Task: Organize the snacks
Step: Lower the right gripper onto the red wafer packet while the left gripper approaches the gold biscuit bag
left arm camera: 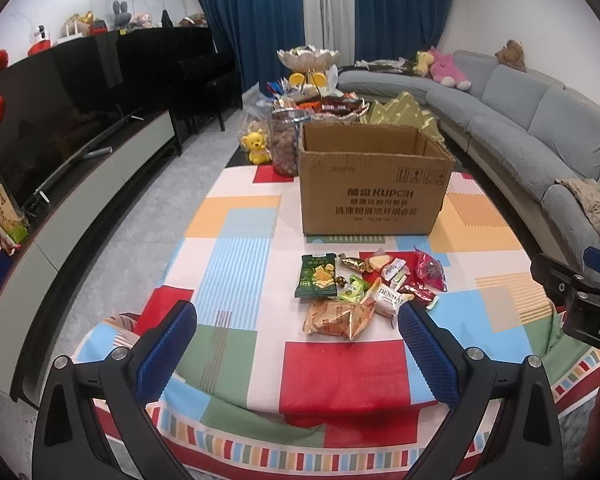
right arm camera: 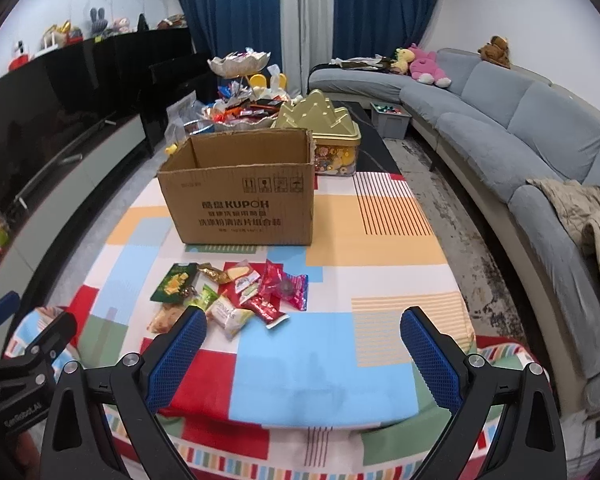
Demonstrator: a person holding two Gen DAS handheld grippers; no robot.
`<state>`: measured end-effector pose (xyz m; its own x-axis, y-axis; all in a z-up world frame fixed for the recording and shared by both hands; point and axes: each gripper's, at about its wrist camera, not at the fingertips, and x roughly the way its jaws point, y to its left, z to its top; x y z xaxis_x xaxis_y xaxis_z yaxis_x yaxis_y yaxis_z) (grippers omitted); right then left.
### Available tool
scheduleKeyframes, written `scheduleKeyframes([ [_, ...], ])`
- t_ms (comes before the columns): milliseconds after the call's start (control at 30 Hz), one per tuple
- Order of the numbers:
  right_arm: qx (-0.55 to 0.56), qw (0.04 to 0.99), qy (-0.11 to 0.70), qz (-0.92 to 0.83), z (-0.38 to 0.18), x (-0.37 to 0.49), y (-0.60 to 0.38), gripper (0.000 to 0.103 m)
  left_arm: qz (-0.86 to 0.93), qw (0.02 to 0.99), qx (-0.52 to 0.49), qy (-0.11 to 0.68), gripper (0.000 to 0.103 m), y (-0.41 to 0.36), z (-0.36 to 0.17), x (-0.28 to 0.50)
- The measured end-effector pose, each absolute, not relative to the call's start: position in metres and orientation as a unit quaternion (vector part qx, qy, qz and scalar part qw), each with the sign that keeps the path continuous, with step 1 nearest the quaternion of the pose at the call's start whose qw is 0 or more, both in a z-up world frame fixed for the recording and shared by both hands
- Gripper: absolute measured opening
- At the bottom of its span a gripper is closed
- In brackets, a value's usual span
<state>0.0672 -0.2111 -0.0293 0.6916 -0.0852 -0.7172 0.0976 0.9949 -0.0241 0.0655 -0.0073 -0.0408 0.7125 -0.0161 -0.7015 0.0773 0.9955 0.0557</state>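
Left wrist view: both grippers (left arm camera: 298,344) (right arm camera: 302,344) gape wide; green packet (left arm camera: 316,276) lies lengthwise toward box (left arm camera: 374,184).

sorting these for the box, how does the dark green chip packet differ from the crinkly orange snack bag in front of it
The dark green chip packet lies flat and smooth, while the crinkly orange snack bag is puffed and creased. The green packet is farther into the table, nearer the open cardboard box; the orange bag sits closer to the table edge. The green one is upright and narrow, the orange one spreads wider. Both lie loose on the patchwork tablecloth, ungrasped.
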Motion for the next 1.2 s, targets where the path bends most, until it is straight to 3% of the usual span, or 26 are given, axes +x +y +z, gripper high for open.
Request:
scheduleKeyframes([
  [900, -0.047, 0.892, 0.448, -0.014, -0.088, 0.136, -0.206, 0.097, -0.065, 0.891, 0.075, 0.443, 0.102, -0.03, -0.112, 0.137],
  [1200, -0.06, 0.876, 0.478, 0.016, -0.12, 0.156, -0.202, 0.081, -0.076, 0.877, 0.083, 0.466, 0.102, -0.038, -0.142, 0.156],
])
